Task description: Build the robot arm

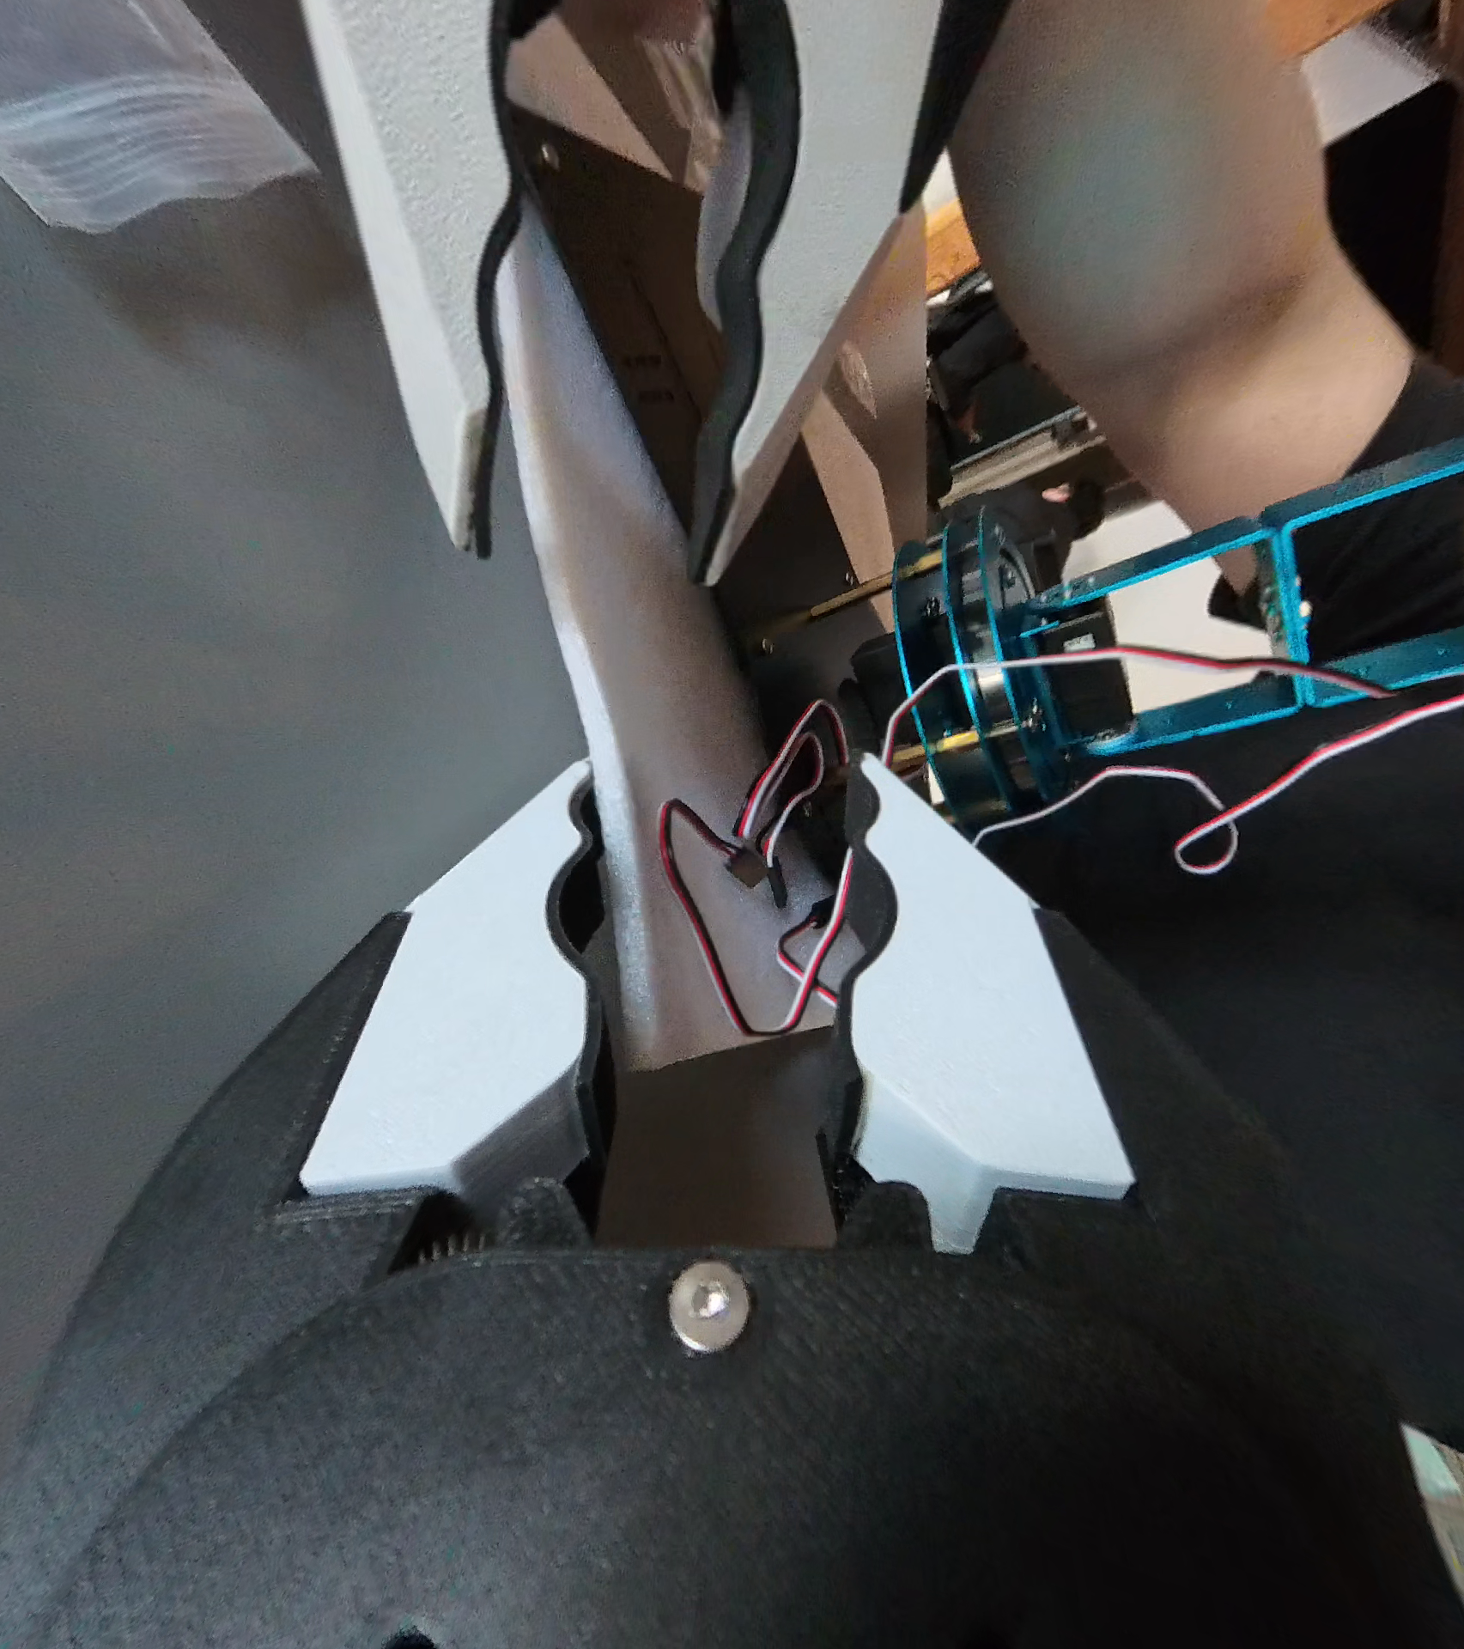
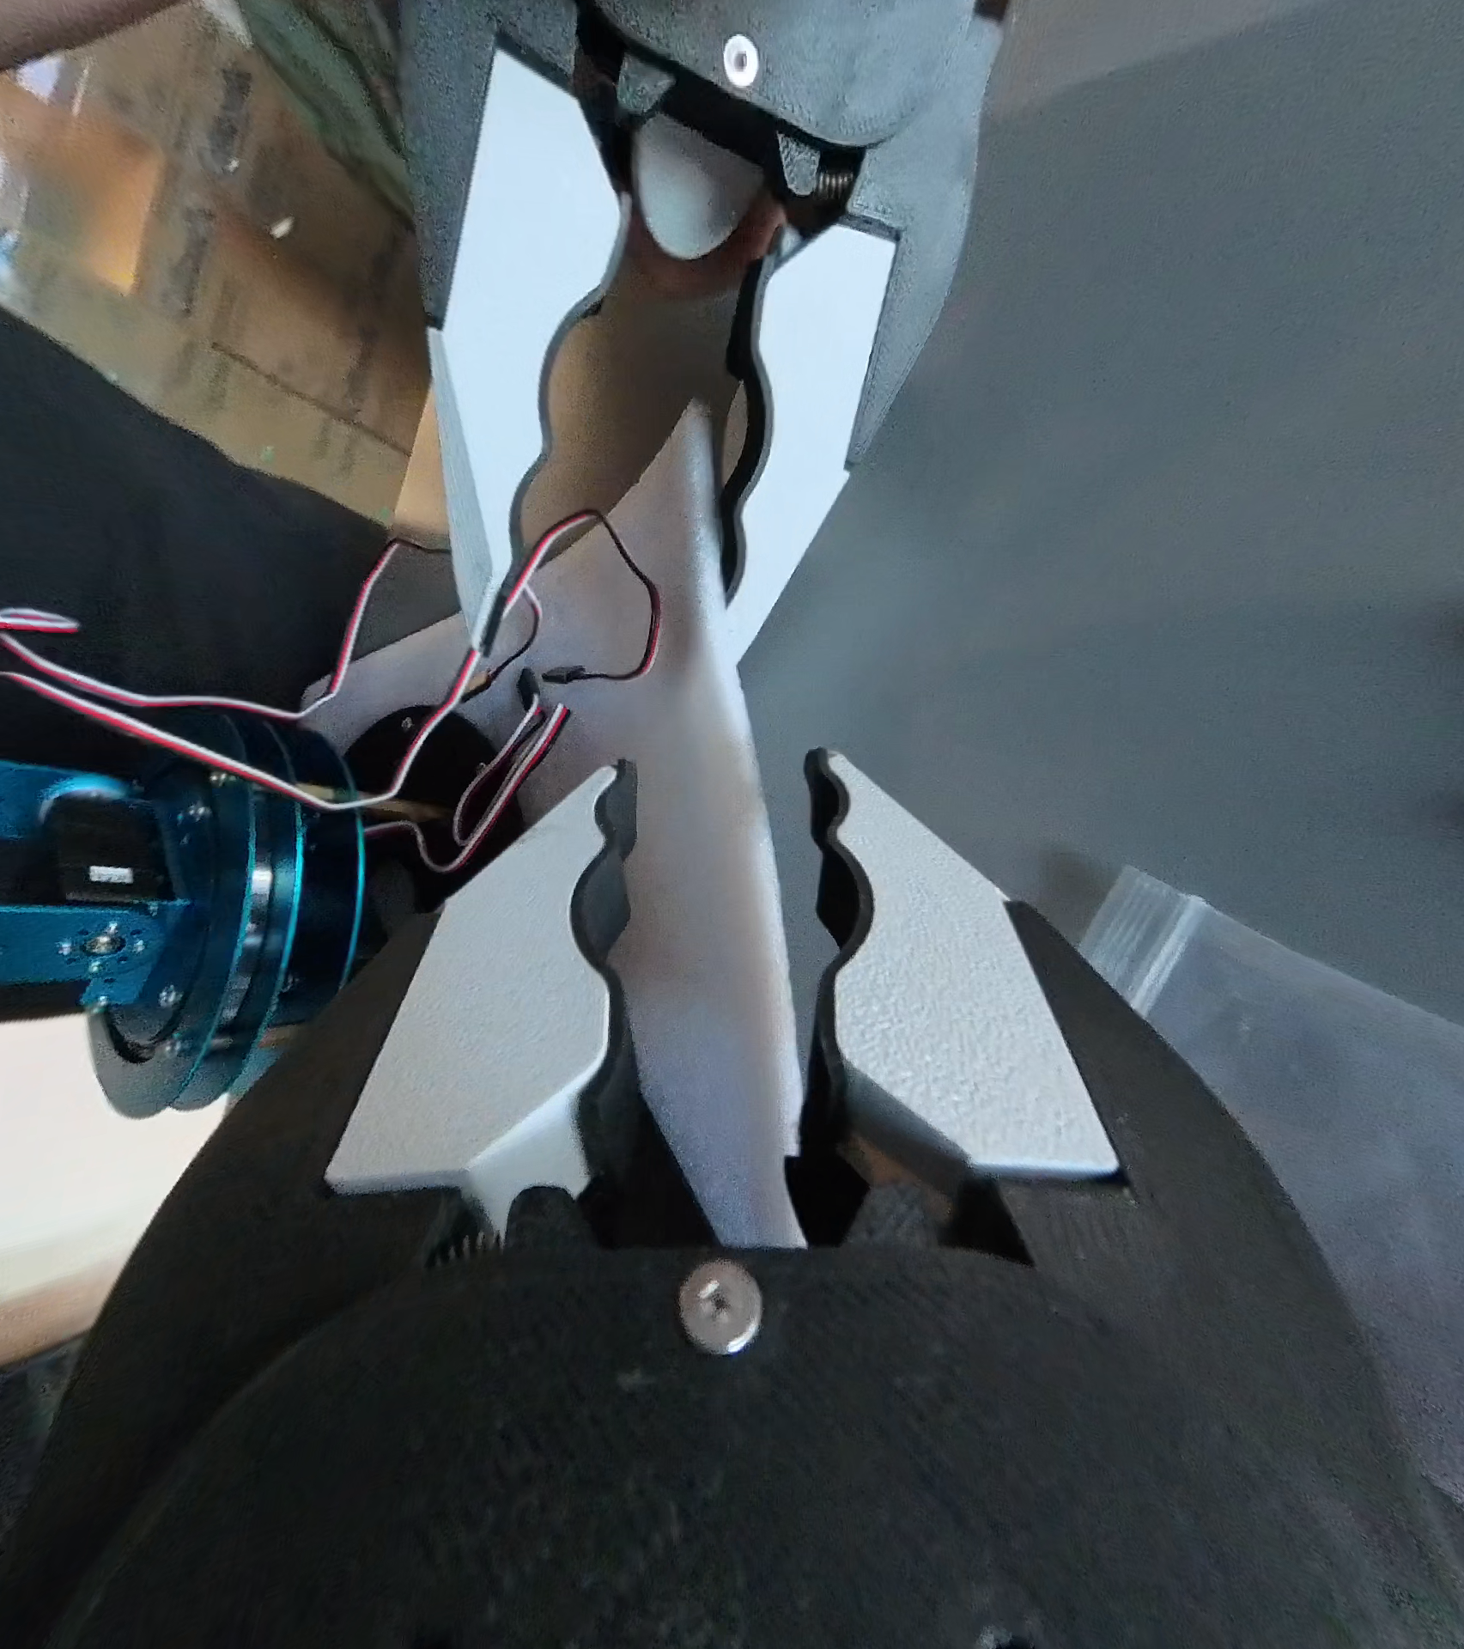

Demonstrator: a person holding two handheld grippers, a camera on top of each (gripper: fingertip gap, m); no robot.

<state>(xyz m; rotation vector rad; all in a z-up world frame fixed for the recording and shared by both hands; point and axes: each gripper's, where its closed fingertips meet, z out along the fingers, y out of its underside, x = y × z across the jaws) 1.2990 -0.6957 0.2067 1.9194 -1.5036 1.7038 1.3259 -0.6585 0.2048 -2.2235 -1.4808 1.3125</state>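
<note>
White foam panel [image 1: 621,625] | left gripper [image 1: 723,772] jaws straddle one end, right gripper [image 2: 719,763] jaws the opposite end | clamped or loose: cannot tell | blue metal arm [image 1: 1156,642] just beside panel

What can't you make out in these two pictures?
- Left wrist view: whether the left tongs pinch the white sheet or only straddle it; the steep angle hides contact.
- Right wrist view: the same doubt for the right tongs.
- Blue metal arm: cut off by the right edge in the left wrist view and by the left edge in the right wrist view.
- Clear bag: blurred and cropped by the corner.
</note>
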